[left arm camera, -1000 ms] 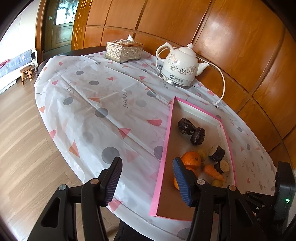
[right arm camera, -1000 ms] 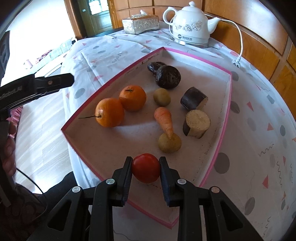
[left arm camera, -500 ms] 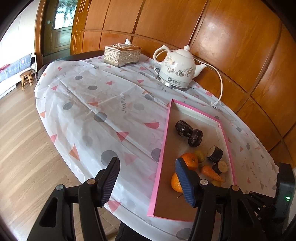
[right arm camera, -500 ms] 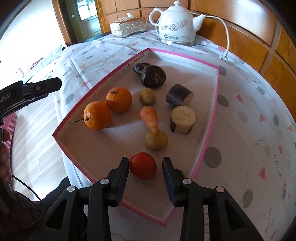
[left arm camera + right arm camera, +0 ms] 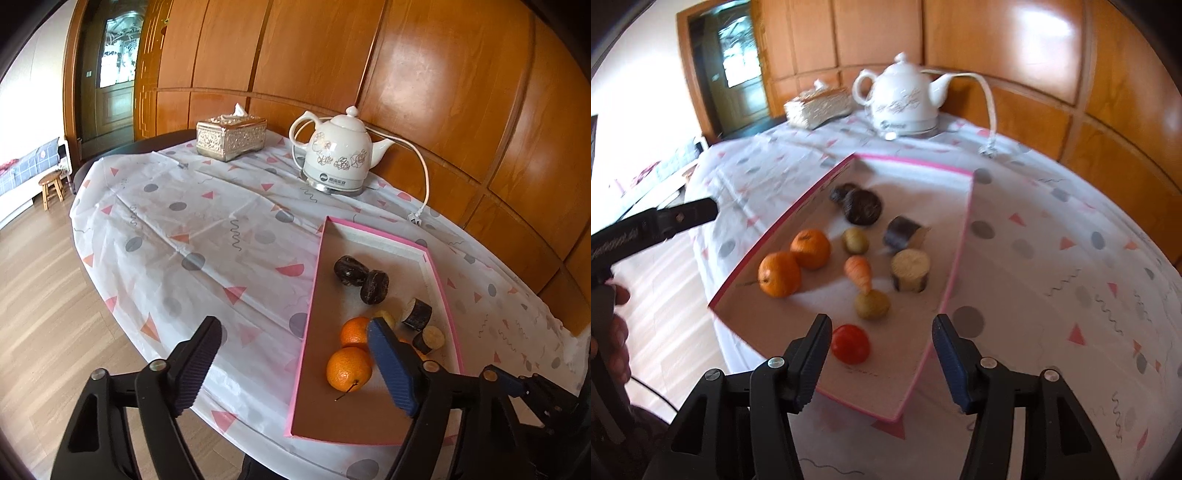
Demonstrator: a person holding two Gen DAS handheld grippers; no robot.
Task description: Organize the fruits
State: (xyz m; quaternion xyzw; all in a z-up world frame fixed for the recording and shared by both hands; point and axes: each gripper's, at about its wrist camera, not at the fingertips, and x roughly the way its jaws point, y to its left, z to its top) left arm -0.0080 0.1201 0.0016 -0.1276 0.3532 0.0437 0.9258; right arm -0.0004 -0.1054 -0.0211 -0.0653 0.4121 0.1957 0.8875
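**With everything lying in the tray, the sorting is looking close to finished**

While the right tool (image 5: 881, 360) is hanging wide open and empty above the near end of the pink-edged tray (image 5: 955, 258), the tomato (image 5: 850, 343) is sitting free on the tray floor just inside the near rim, close beside the left finger but gripped by nothing. The left tool (image 5: 295, 363) is spread open too, hovering empty over the tablecloth (image 5: 207, 229) on the table, its right finger overlapping the tray's left part in view.

As for progress, all the produce in sight is resting inside the tray: two oranges (image 5: 793, 262) touching each other by the left wall, a carrot (image 5: 859, 272) in the middle, two small yellowish round pieces (image 5: 871, 304), two cut purple-skinned chunks (image 5: 910, 275) on the right, and a pair of dark wrinkled fruits (image 5: 862, 206) at the far end. Nothing edible is showing on the cloth, so I'm judging collection as done; any grouping by kind may be what is remaining.

The carrot is lying flat, its long axis running along the tray's length, thick end toward the kettle (image 5: 905, 99), tip pointing back at the camera and just about meeting the nearer yellowish piece. The front orange's stem is sticking out toward the tray's left wall. A tissue box (image 5: 231, 138) is standing beyond, left of the kettle
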